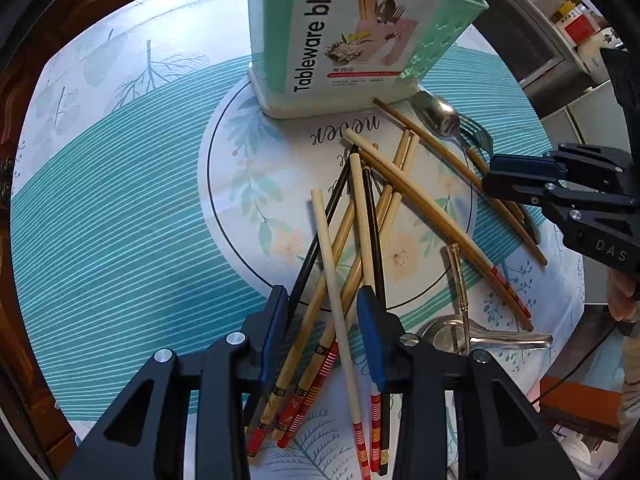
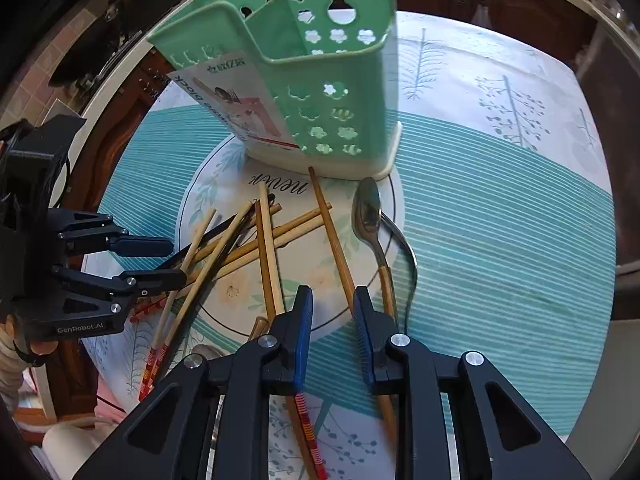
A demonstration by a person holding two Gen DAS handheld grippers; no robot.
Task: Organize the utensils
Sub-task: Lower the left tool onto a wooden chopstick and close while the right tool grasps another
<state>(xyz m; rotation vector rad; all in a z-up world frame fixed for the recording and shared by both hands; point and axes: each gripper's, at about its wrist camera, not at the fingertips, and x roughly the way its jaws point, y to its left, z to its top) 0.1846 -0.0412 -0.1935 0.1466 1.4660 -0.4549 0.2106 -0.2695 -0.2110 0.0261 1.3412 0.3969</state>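
Seen from both wrists: a green holder (image 1: 272,32) standing upright on a round tablecloth (image 1: 100,240), and just in front of its base a loose pile of chopsticks (image 1: 362,208), crossed over each other. Shown only from the left wrist: the printed label (image 1: 320,28) on the holder's front, reading "Tableware block", and a metal ladle (image 1: 452,334) lying at the far end of the pile from the holder. Shown only from the right wrist: the holder's open top with its inner divider, and its side wall pierced with flower-shaped holes. Beside the pile, near the holder's base, a spoon (image 2: 366,212) and a fork (image 1: 476,132), better separated in the right view. Left gripper (image 1: 324,296) pointing down over the pile's end away from the holder, jaws partly apart with several chopsticks between them; cannot tell whether the pads press on them. Right gripper (image 2: 332,292) also pointing down, jaws narrowly apart, a brown chopstick (image 2: 332,232) running between them, with clear space on one side.
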